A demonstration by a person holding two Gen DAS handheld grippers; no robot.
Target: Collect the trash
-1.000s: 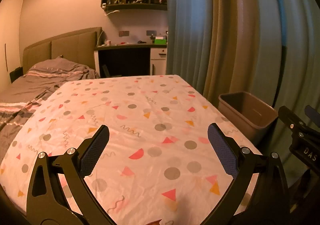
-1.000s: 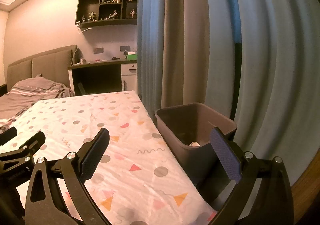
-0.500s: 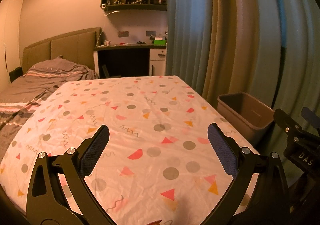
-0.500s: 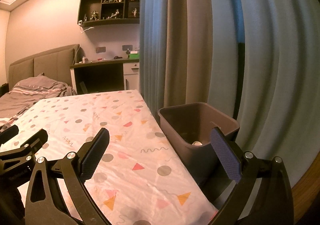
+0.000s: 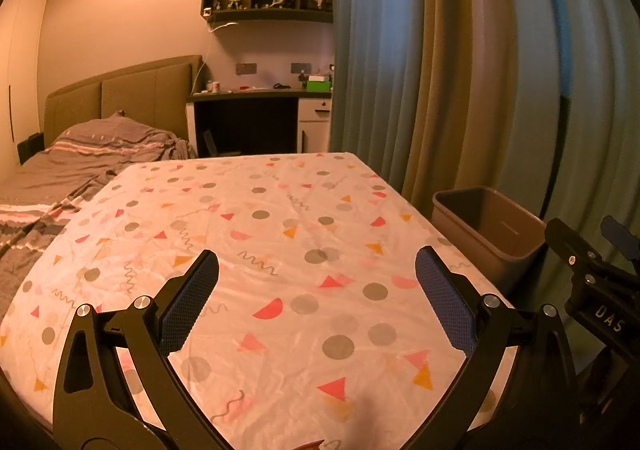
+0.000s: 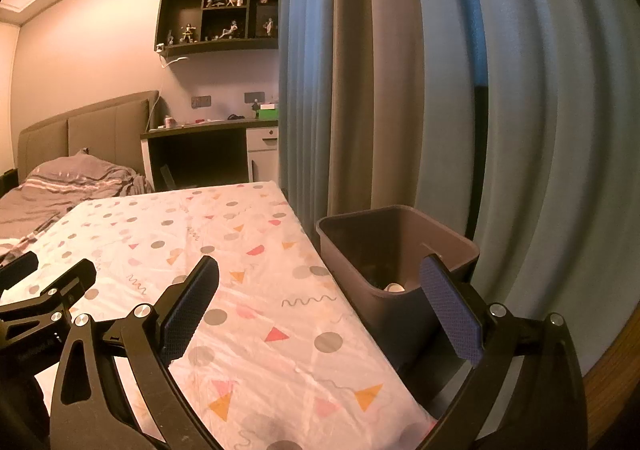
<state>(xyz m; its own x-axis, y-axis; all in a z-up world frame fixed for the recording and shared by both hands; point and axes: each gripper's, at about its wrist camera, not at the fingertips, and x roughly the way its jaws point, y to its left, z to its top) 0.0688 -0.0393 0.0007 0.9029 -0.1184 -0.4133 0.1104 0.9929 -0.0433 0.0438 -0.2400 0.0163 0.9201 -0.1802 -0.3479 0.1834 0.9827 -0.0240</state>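
I am holding both grippers, left (image 5: 316,298) and right (image 6: 318,300), with jaws wide and empty. Trash (image 6: 394,287) (a pale scrap) is lying in the bin (image 6: 448,238), beyond my right jaw; the table (image 5: 280,234) ahead is showing none, so collecting appears finished.

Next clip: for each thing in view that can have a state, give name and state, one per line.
left gripper: open, empty, above the tablecloth.
right gripper: open, empty, near the bin.
trash bin: upright, lidless, beside the table's edge; a small pale item lies at its bottom.
patterned tablecloth: spread flat, slightly wrinkled, no trash visible on it.
curtains: drawn shut.
bed: unmade, blanket rumpled.
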